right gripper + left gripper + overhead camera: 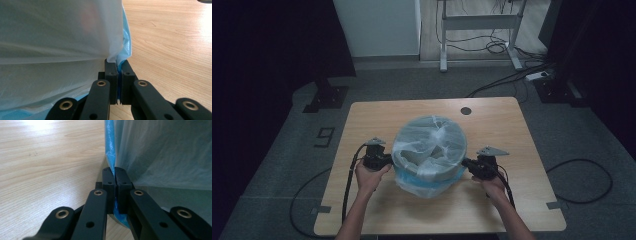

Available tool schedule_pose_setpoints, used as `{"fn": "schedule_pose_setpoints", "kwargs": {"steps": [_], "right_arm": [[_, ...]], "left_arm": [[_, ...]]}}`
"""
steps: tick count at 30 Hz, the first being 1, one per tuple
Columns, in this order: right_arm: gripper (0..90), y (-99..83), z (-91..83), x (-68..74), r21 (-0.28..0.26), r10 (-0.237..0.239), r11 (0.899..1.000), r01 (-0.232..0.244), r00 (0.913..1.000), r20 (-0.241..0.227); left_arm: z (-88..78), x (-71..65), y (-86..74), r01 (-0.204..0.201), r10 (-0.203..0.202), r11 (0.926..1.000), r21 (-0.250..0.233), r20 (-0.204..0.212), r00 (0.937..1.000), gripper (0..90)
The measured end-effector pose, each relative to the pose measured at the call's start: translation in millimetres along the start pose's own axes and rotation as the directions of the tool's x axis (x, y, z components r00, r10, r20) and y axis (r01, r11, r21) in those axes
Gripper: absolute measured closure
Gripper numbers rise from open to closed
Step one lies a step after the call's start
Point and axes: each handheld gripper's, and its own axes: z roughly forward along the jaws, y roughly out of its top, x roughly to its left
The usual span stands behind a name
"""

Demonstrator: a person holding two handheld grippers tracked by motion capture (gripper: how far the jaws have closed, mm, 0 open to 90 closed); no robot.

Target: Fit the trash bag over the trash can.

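Note:
A round grey bin [430,161] stands in the middle of the wooden table [377,115], lined with a thin translucent bag [422,137] whose blue-edged hem [422,182] hangs down over the bin's outside. At the bin's left side my left gripper [388,161] is shut on the bag's blue edge [110,152], which runs between its pads [109,181]. At the bin's right side my right gripper [468,164] is shut on the bag [117,56], with white and blue film [126,47] pinched between its pads [111,70]. Both hands hold the grippers low by the table.
A dark round hole [466,110] sits near the table's far edge. A desk frame [479,22] and cables [507,75] lie on the floor beyond. A black stand base [327,97] stands at the far left.

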Motion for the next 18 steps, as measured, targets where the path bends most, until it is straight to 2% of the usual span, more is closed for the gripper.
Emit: {"fn": "schedule_pose_setpoints", "kwargs": {"steps": [2, 3, 4, 5, 6, 7, 8, 9, 13, 15, 16, 18], "right_arm": [[79.2, -1.4, -1.5, -0.9, -0.011, -0.001, 1.000, 0.001, 1.0000, 0.009], [73.6, -1.7, -3.7, -1.7, -0.026, 0.000, 1.000, 0.000, 0.9999, 0.013], [61.8, -1.1, -8.1, -2.1, -0.051, 0.002, 0.999, -0.001, 0.9997, 0.023], [56.0, -0.2, -11.5, -2.0, -0.066, 0.005, 0.998, -0.003, 0.9995, 0.031], [49.8, 1.1, -16.8, -2.1, -0.089, 0.003, 0.996, 0.000, 0.9994, 0.035], [43.9, 2.6, -24.0, -2.3, -0.118, 0.009, 0.993, -0.005, 0.9993, 0.035], [43.9, 2.6, -24.0, -2.3, -0.118, 0.009, 0.993, -0.005, 0.9993, 0.035], [36.8, 4.7, -35.4, -2.4, -0.156, 0.013, 0.988, -0.007, 0.9992, 0.038], [32.2, 4.9, -52.5, -2.7, -0.195, 0.002, 0.981, 0.003, 0.9997, 0.025], [31.2, 3.7, -59.3, -2.0, -0.216, -0.005, 0.976, 0.008, 0.9999, 0.012], [31.2, 3.7, -59.3, -2.0, -0.216, -0.005, 0.976, 0.008, 0.9999, 0.012], [30.7, 1.4, -67.6, -1.5, -0.238, -0.012, 0.971, 0.012, 0.9999, 0.001]], "left_arm": [[-1.9, -0.8, -0.3, -0.012, 0.012, 0.9999, -0.004, 0.000, 0.9999, 85.4], [-1.9, -0.8, -0.3, -0.012, 0.012, 0.9999, -0.004, 0.000, 0.9999, 81.5], [-7.9, -2.1, -0.6, -0.031, 0.031, 0.9991, -0.028, -0.014, 0.9994, 73.4], [-12.8, -2.7, -0.9, -0.041, 0.039, 0.9979, -0.050, -0.038, 0.9985, 67.8], [-12.8, -2.7, -0.9, -0.041, 0.039, 0.9979, -0.050, -0.038, 0.9985, 61.2], [-24.5, -2.1, -1.4, -0.053, 0.049, 0.9942, -0.094, -0.045, 0.9978, 54.9], [-24.5, -2.1, -1.4, -0.053, 0.049, 0.9942, -0.094, -0.045, 0.9978, 51.2], [-35.4, 0.2, -2.4, -0.057, 0.051, 0.9911, -0.120, -0.054, 0.9972, 46.2], [-53.4, 3.6, -6.7, -0.075, 0.064, 0.9858, -0.150, -0.074, 0.9952, 33.2], [-61.3, 4.8, -8.7, -0.086, 0.074, 0.9810, -0.174, -0.072, 0.9946, 31.0], [-61.3, 4.8, -8.7, -0.086, 0.074, 0.9810, -0.174, -0.072, 0.9946, 30.7], [-69.8, 6.7, -9.7, -0.092, 0.081, 0.9752, -0.201, -0.062, 0.9948, 30.6]]}}
